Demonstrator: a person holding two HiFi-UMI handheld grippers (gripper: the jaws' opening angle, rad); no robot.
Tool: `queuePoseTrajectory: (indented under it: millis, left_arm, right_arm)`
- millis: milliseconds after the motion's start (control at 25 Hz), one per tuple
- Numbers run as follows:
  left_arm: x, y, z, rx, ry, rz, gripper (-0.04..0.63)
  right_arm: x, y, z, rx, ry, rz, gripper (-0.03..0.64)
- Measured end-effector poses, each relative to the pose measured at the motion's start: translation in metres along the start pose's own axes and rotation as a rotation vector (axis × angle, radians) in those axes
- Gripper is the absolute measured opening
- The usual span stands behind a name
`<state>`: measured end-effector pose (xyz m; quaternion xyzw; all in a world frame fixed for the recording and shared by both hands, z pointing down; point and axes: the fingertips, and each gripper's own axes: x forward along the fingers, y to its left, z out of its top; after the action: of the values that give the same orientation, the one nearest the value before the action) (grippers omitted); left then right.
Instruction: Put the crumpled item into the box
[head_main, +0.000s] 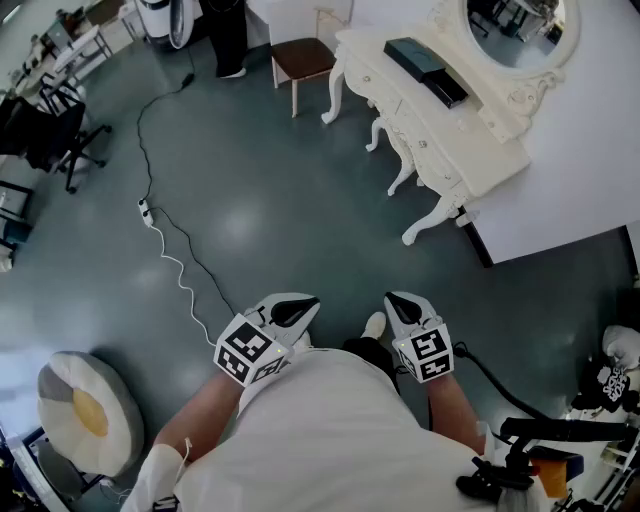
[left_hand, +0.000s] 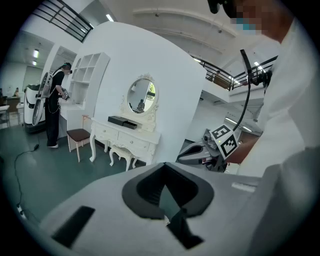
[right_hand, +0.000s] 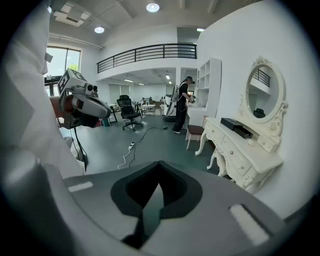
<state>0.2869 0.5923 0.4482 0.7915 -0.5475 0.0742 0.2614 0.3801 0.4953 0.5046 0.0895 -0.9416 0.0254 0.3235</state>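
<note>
No crumpled item shows in any view. A flat black box (head_main: 427, 69) lies on the white dressing table (head_main: 455, 140) at the back right; it shows too in the left gripper view (left_hand: 122, 121) and the right gripper view (right_hand: 236, 126). Both grippers are held close in front of the person's body, over the grey floor and far from the table. The left gripper (head_main: 303, 307) has its jaws together with nothing between them, as its own view (left_hand: 167, 197) shows. The right gripper (head_main: 396, 300) is likewise shut and empty (right_hand: 156, 197).
A brown-seated chair (head_main: 303, 58) stands left of the table. A cable with a power strip (head_main: 146, 210) runs across the floor. A round cushion (head_main: 85, 410) lies at lower left, an office chair (head_main: 55, 130) at far left, gear (head_main: 600, 400) at lower right. A person (right_hand: 181, 105) stands by shelves.
</note>
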Motion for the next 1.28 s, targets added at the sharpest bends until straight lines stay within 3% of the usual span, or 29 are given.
queuePoseTrajectory:
  millis: [280,600,800,920,1000,1280]
  left_arm:
    - [-0.02,0.024,-0.007,-0.019,-0.021,-0.008,0.002]
    - [-0.002,0.057,0.02,-0.029,-0.062,-0.013,0.002]
    - [0.03,0.097,0.038,-0.044,-0.012,-0.006,0.002]
    - [0.062,0.124,0.067,0.005,0.037,-0.022,0.002]
    - [0.084,0.143,0.092,0.04,0.054,-0.025,0.002]
    - [0.15,0.197,0.161,0.063,0.036,-0.044,0.002]
  right_arm:
    - [0.015,0.028,0.009,-0.006,0.028,0.006,-0.001]
    - [0.053,0.004,0.032,-0.026,0.034,0.02,0.0]
    - [0.097,-0.046,0.059,-0.009,-0.008,0.029,0.002]
    - [0.124,-0.095,0.08,0.012,-0.037,0.012,0.003]
    - [0.139,-0.125,0.095,0.022,-0.046,0.008,0.04]
    - [0.176,-0.218,0.123,0.04,-0.05,-0.044,0.057]
